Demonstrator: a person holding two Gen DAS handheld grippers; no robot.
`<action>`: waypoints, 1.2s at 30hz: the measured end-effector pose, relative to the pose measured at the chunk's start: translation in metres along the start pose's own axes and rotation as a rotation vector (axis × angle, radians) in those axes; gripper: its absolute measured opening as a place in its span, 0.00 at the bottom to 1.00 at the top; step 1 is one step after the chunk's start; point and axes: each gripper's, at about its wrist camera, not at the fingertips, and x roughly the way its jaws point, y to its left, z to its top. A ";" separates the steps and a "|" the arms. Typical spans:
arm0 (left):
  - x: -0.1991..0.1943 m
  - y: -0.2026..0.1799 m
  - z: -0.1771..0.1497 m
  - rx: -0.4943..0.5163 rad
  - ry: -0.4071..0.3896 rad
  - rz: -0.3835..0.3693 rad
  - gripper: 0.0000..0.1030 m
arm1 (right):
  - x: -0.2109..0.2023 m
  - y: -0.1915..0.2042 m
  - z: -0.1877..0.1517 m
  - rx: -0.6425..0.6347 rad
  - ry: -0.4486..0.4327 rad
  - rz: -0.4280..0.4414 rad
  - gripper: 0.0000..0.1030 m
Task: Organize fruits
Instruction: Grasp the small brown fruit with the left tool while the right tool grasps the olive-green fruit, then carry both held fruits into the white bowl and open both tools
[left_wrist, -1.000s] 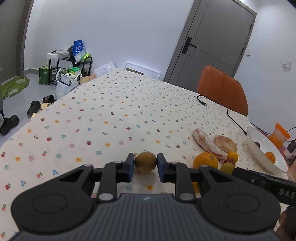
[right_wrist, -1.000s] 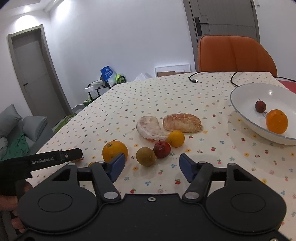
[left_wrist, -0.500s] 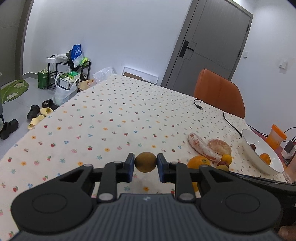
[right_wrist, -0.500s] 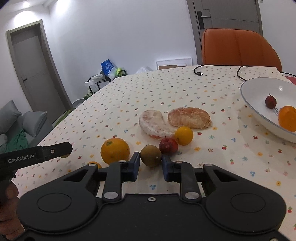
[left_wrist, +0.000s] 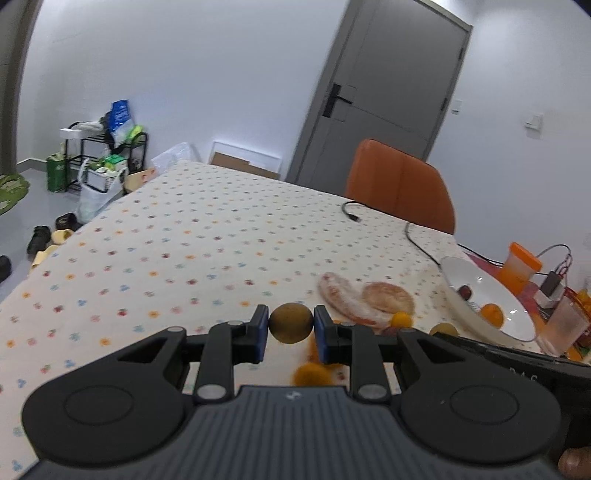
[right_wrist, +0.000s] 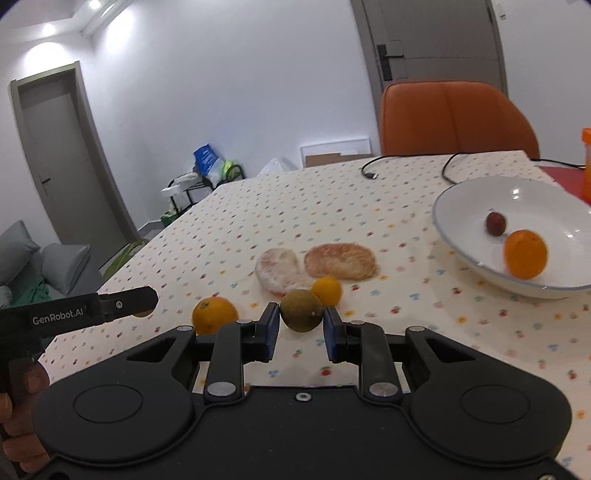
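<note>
My left gripper (left_wrist: 290, 328) is shut on a brown-green round fruit (left_wrist: 290, 322) and holds it above the table. My right gripper (right_wrist: 301, 325) is shut on a second brown-green round fruit (right_wrist: 301, 310), lifted off the cloth. On the table lie an orange (right_wrist: 214, 314), a small yellow citrus (right_wrist: 326, 290) and two peeled pomelo pieces (right_wrist: 341, 260). The white bowl (right_wrist: 458, 251) at the right holds an orange (right_wrist: 525, 253) and a small dark red fruit (right_wrist: 495, 222). The bowl also shows in the left wrist view (left_wrist: 517, 314).
A floral tablecloth (left_wrist: 184, 240) covers the table. An orange chair (right_wrist: 454, 118) stands behind it. A black cable (right_wrist: 406, 162) lies at the far edge. An orange-lidded cup (left_wrist: 519, 266) and a clear cup (left_wrist: 563, 328) stand beyond the bowl.
My right gripper closed on the brown-green fruit and lifted it off the table. My left gripper rose and turned right with its fruit still held.
</note>
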 end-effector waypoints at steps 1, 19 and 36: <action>0.002 -0.004 0.000 0.008 0.001 -0.008 0.24 | -0.003 -0.002 0.001 0.003 -0.009 -0.008 0.23; 0.015 -0.095 0.008 0.135 0.002 -0.111 0.24 | -0.065 -0.067 0.006 0.089 -0.177 -0.075 0.23; 0.036 -0.156 0.002 0.211 0.023 -0.161 0.24 | -0.091 -0.117 0.002 0.139 -0.250 -0.117 0.23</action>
